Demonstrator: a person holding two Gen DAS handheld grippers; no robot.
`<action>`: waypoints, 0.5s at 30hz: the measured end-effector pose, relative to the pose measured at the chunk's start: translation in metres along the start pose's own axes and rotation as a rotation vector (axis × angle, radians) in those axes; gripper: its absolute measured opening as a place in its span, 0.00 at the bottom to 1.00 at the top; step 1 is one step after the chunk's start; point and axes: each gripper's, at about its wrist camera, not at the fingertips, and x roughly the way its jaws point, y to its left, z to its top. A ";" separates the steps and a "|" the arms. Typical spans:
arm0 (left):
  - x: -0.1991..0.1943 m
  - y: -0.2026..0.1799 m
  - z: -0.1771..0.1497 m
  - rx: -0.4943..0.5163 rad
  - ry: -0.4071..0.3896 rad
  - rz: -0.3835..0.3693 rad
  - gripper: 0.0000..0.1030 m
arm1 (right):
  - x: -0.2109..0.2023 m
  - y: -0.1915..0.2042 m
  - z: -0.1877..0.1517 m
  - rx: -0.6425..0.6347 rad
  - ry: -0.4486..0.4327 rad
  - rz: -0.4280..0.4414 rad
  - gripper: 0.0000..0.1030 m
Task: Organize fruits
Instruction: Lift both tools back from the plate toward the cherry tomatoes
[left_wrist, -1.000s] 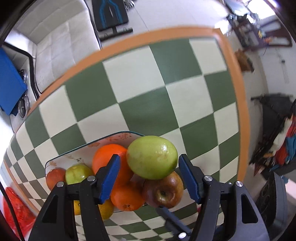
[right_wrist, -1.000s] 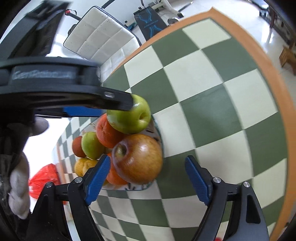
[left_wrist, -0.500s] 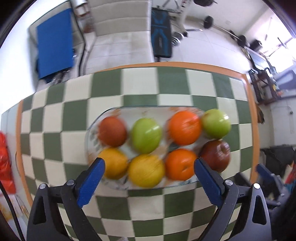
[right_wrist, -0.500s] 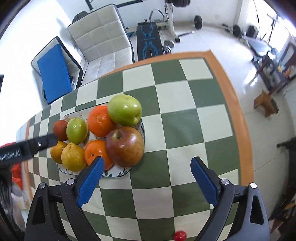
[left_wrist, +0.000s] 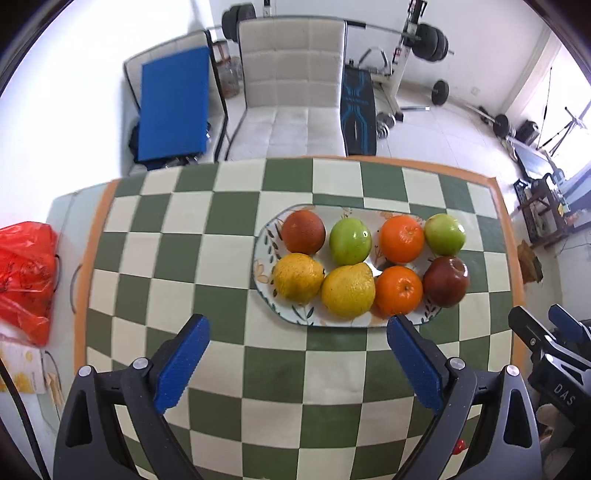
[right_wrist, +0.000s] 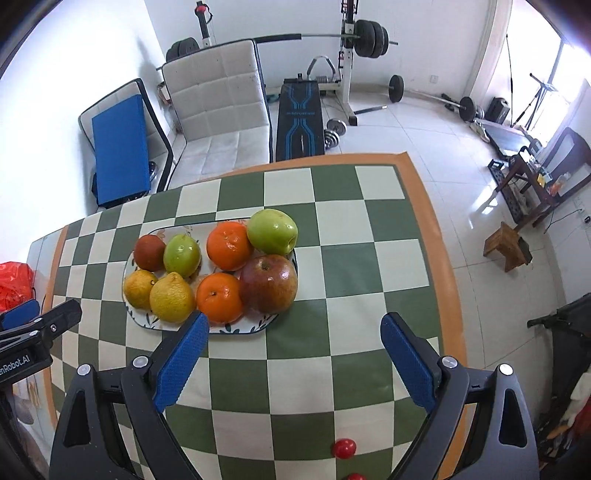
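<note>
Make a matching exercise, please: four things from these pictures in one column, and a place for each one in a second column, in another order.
Things:
1. red apple
2. red bag
3. small red ball
4. left gripper

Places:
A. beyond the left edge of the table
B. on the cloth near the right gripper, off the plate
C. right end of the plate, front row
D. open, above the cloth in front of the plate

Pairs: 1-C, 2-A, 3-B, 4-D
</note>
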 end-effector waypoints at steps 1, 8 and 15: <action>-0.009 0.000 -0.003 0.005 -0.015 0.001 0.95 | -0.007 0.000 -0.002 -0.003 -0.010 -0.003 0.93; -0.067 -0.001 -0.027 0.019 -0.110 0.016 0.95 | -0.079 0.005 -0.021 -0.021 -0.089 0.011 0.93; -0.119 0.000 -0.052 0.021 -0.167 -0.016 0.95 | -0.153 0.014 -0.042 -0.056 -0.182 0.046 0.93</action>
